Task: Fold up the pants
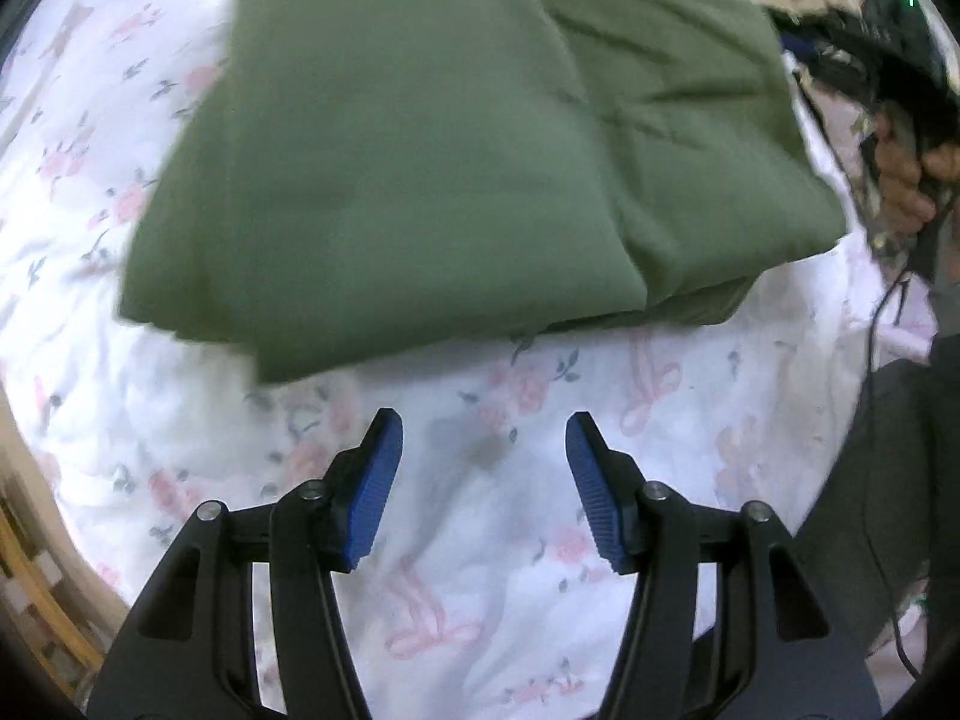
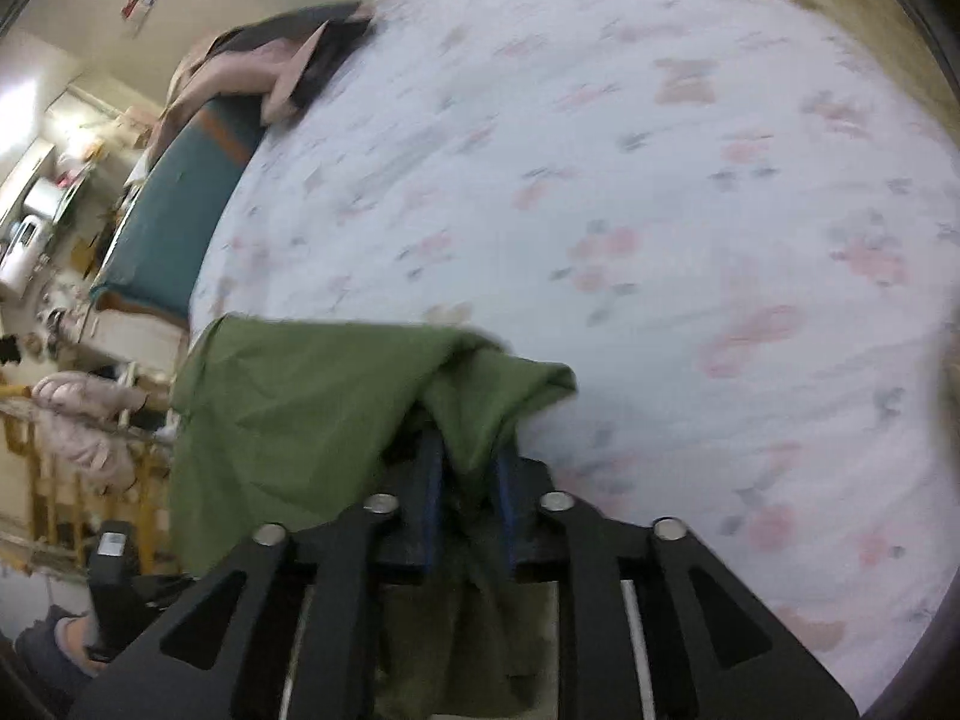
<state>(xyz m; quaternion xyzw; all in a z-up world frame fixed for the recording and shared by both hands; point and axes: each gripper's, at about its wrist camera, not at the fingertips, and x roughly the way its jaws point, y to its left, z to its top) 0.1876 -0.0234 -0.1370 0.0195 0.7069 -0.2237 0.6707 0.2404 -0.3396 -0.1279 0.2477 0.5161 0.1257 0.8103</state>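
The green pants [image 1: 432, 168] lie folded in a thick stack on the floral bedsheet [image 1: 510, 480]. My left gripper [image 1: 485, 429] hovers over bare sheet just short of the stack's near edge, open, its blue pads [image 1: 375, 498] wide apart with nothing between them. In the right wrist view a fold of the green pants [image 2: 312, 408] is draped over my right gripper [image 2: 468, 444] and fills the gap between its blue pads [image 2: 429, 480], which are shut on it. The cloth hides the fingertips. A hand [image 1: 906, 180] holds the right gripper's handle at the right edge of the left wrist view.
The floral sheet [image 2: 660, 210] stretches far ahead of the right gripper. A dark and pink bundle of clothes [image 2: 288, 60] lies at its far left corner beside a teal mattress side [image 2: 174, 228]. Wooden furniture [image 1: 36, 588] and a cluttered shelf [image 2: 36, 228] stand off the bed.
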